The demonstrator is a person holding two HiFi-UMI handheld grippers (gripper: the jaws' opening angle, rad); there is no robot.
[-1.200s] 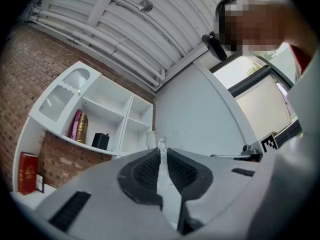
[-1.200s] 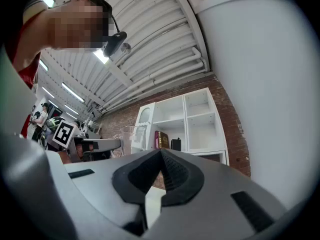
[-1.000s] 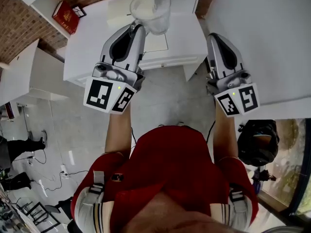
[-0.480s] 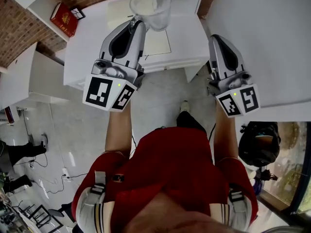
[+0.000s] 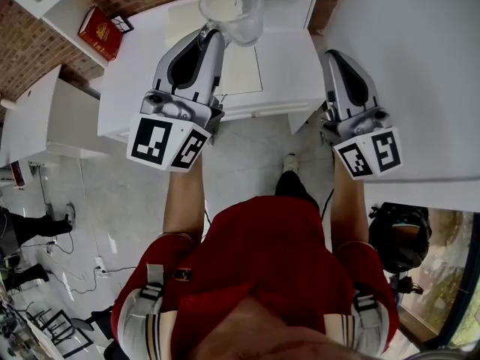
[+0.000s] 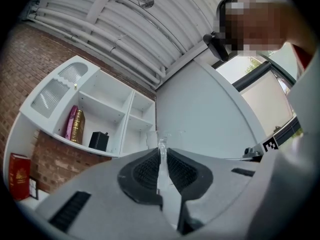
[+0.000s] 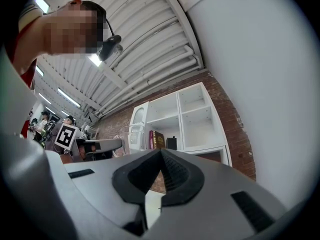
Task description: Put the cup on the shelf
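A clear plastic cup hangs upright over the white shelf unit, and my left gripper is shut on its rim. In the left gripper view the cup's thin clear wall is pinched between the two black pads. Beyond it stands the white shelf with open compartments. My right gripper is held to the right of the cup, shut with nothing in it. The right gripper view shows the cup in the left gripper and the shelf behind.
A pink and a gold book and a black box stand in the shelf's lower left compartment. A red book sits lower on the unit against the brick wall. A large white curved panel rises at the right. People stand far left.
The person has stepped forward; a shoe now shows on the floor between the arms. Both grippers and the cup have edged slightly toward the shelf unit. The grip is unchanged.
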